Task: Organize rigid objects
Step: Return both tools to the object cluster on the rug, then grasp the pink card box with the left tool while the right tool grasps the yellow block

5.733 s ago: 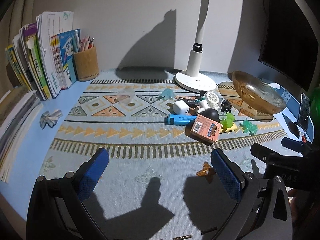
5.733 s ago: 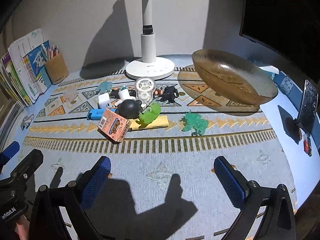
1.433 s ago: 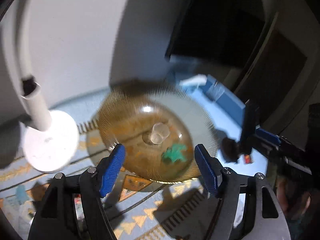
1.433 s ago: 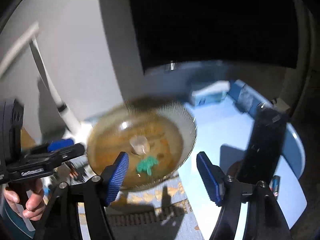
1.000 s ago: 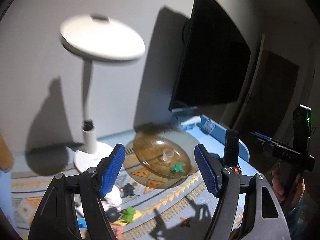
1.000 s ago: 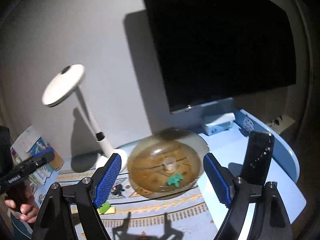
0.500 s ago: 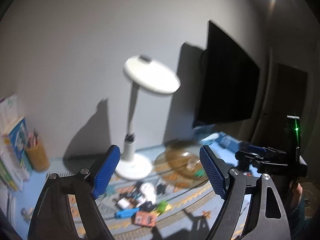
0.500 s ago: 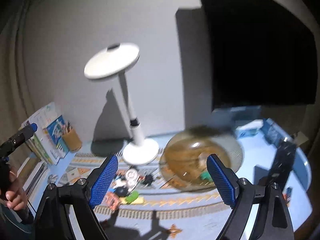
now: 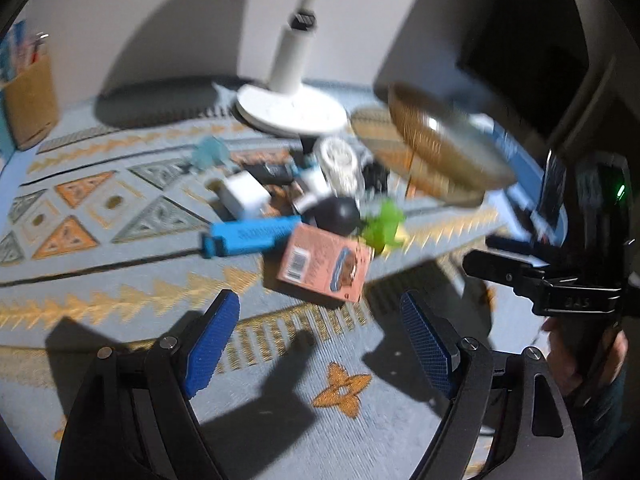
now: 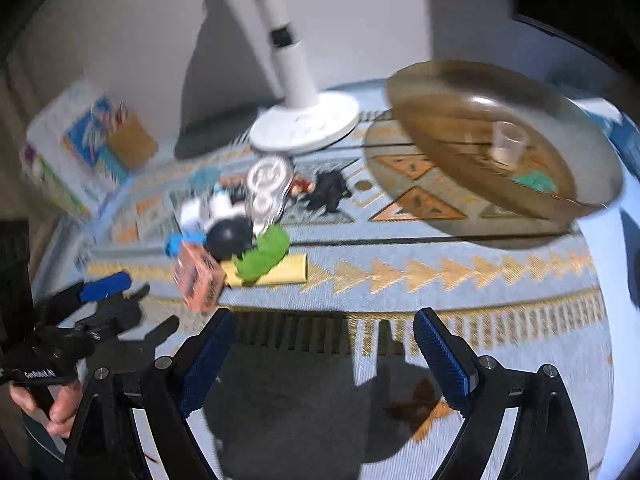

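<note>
A heap of small rigid objects lies mid-mat: a pink box (image 9: pixel 324 266) (image 10: pixel 199 278), a blue marker (image 9: pixel 250 236), a black ball (image 9: pixel 338 212) (image 10: pixel 229 240), a green toy (image 9: pixel 384 226) (image 10: pixel 264 256), a white block (image 9: pixel 244 196). The amber glass bowl (image 9: pixel 440 148) (image 10: pixel 452 108) holds a clear cup (image 10: pixel 506 142) and a teal toy (image 10: pixel 534 182). My left gripper (image 9: pixel 320 340) is open and empty just short of the pink box. My right gripper (image 10: pixel 324 356) is open and empty over the mat's front, right of the heap.
A white lamp base (image 9: pixel 290 114) (image 10: pixel 306 124) stands behind the heap. A pen cup (image 9: pixel 28 104) and books (image 10: pixel 60 160) are at the left. A phone on a stand (image 9: pixel 554 188) is at the right. Both views are motion-blurred.
Both grippers have dropped from high above the desk down close to the mat, facing the heap. Both stay open and empty.
</note>
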Tool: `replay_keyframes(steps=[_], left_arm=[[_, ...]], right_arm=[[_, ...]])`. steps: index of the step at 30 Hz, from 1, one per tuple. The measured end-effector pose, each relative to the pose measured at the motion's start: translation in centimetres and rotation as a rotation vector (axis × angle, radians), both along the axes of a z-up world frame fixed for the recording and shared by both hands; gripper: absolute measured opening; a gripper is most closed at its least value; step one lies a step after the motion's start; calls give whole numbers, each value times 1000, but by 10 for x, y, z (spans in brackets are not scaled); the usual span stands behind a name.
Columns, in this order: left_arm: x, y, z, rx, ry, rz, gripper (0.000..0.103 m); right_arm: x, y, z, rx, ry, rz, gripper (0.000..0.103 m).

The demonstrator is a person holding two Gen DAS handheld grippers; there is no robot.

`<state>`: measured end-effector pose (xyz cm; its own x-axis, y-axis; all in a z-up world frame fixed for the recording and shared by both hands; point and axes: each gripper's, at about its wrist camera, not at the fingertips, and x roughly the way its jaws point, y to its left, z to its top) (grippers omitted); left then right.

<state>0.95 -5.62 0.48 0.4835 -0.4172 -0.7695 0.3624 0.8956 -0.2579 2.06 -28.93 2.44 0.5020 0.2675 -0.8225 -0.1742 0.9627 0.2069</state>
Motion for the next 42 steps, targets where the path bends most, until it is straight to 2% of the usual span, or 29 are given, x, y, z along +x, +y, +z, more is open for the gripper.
replay_keyframes(steps=[3, 7, 13, 15, 16, 19, 22, 24, 31, 34, 38, 41, 42], left_arm=[[7, -17, -11, 61, 7, -9, 82], [16, -29, -15, 124, -5, 3, 81], [24, -23, -22, 161, 8, 27, 81], [23, -19, -21, 152, 10, 25, 81], [24, -18, -21, 154, 9, 27, 82], [21, -10, -22, 161, 4, 41, 82], [21, 6, -23, 154, 12, 74, 82], [21, 20, -23, 157, 16, 113, 82], [18, 62, -23, 109, 43, 217, 82], [15, 60, -20, 57, 52, 184, 82], [18, 45, -18, 9, 66, 154, 82], [31, 40, -22, -21, 108, 190, 82], [34, 39, -21, -28, 98, 214, 81]], right_arm=[[10, 20, -12, -87, -19, 153, 89], [27, 38, -25, -185, -38, 281, 89], [48, 46, -37, -195, -73, 375, 88], [53, 56, -41, -207, -80, 397, 78], [55, 59, -42, -209, -82, 418, 76], [51, 64, -40, -176, -91, 450, 65], [47, 65, -40, -170, -101, 447, 63], [42, 64, -38, -146, -92, 453, 55], [-10, 68, -36, -24, -56, 579, 52], [-17, 69, -36, -32, -52, 539, 52], [-5, 68, -36, 30, -17, 452, 53], [1, 79, -36, -16, -38, 416, 53], [2, 83, -36, -43, -45, 405, 53]])
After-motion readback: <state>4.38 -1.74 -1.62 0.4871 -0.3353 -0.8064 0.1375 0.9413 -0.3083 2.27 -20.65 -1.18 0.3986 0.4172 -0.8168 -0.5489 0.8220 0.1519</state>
